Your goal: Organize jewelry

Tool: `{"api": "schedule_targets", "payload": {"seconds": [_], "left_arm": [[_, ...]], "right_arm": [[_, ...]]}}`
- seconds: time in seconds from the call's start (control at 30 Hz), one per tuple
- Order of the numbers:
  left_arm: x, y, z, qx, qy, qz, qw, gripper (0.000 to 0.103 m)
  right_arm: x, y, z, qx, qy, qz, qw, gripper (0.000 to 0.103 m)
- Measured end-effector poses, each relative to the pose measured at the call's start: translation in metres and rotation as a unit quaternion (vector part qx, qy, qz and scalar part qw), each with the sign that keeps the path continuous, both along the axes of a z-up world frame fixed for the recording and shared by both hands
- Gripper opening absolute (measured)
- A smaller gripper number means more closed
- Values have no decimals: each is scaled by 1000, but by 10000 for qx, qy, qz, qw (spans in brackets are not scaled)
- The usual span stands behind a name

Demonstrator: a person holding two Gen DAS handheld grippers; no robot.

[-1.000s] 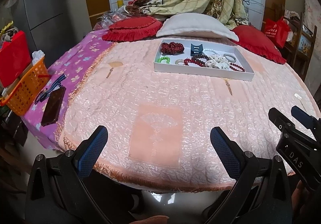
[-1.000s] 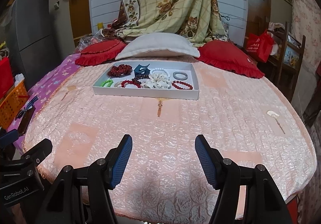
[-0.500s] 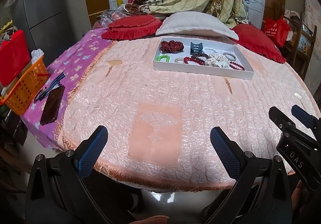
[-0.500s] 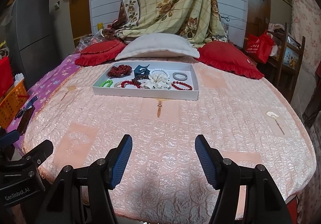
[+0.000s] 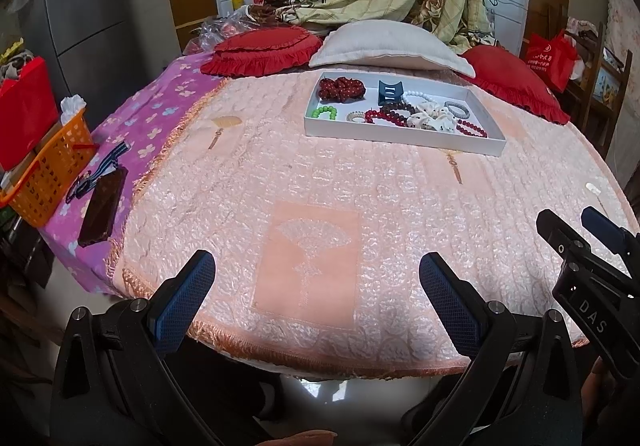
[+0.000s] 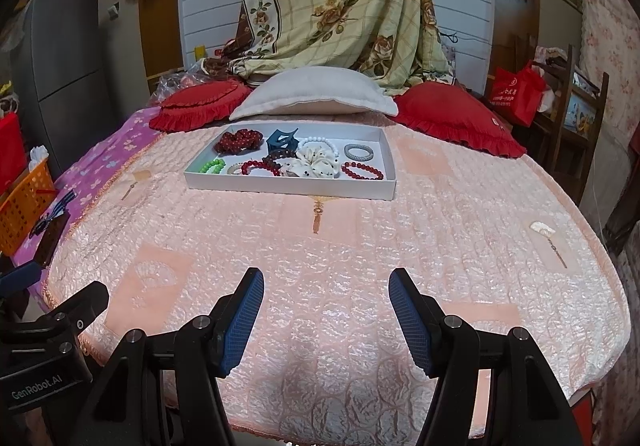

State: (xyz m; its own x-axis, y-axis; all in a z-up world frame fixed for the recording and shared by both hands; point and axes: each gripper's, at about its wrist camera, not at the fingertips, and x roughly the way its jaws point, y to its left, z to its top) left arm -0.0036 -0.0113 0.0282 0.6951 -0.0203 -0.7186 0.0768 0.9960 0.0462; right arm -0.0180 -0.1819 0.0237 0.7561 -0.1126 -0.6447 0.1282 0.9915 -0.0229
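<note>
Above the near edge of the bed we hold both tools level, pointing toward the far pillows. Our left gripper (image 5: 316, 288) has its two blue-padded fingers spread wide over the pink quilt (image 5: 312, 182), gripping nothing; our right gripper (image 6: 326, 310) is likewise spread and bare, though less widely. Each tool shows at the margin of the other's view, cut off by the frame. The jewelry lies far from both grippers in one white tray (image 6: 288, 188) on the far part of the quilt, just in front of the pillows. Inside it we count one dark red scrunchie (image 6: 239, 141) at the far left, one dark blue claw clip (image 6: 282, 141) beside it, one green bead bracelet (image 6: 213, 166) at the near left, one white bead bracelet (image 6: 320, 144), one grey bangle (image 6: 359, 153) at the far right, and one cream scrunchie (image 6: 316, 165) in the middle. Red bead bracelets number at least two: one (image 6: 260, 167) near the centre and one (image 6: 362, 171) at the near right. A pale ring beside the green beads and a darker strand under the clip are tangled together and hard to make out. Behind the tray sit three cushions: two red cushions (image 6: 200, 104) flanking one white pillow (image 6: 314, 96). One orange basket (image 5: 44, 170) stands at the far left, partly cut off.
</note>
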Motion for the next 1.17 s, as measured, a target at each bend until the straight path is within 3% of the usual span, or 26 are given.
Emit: {"api": "schedule_targets", "payload": {"seconds": [1.17], "left_arm": [[2,2,-7,-42,168,45,9998,102]], "right_arm": [[3,0,-8,4,119,-24,9999,63]]}}
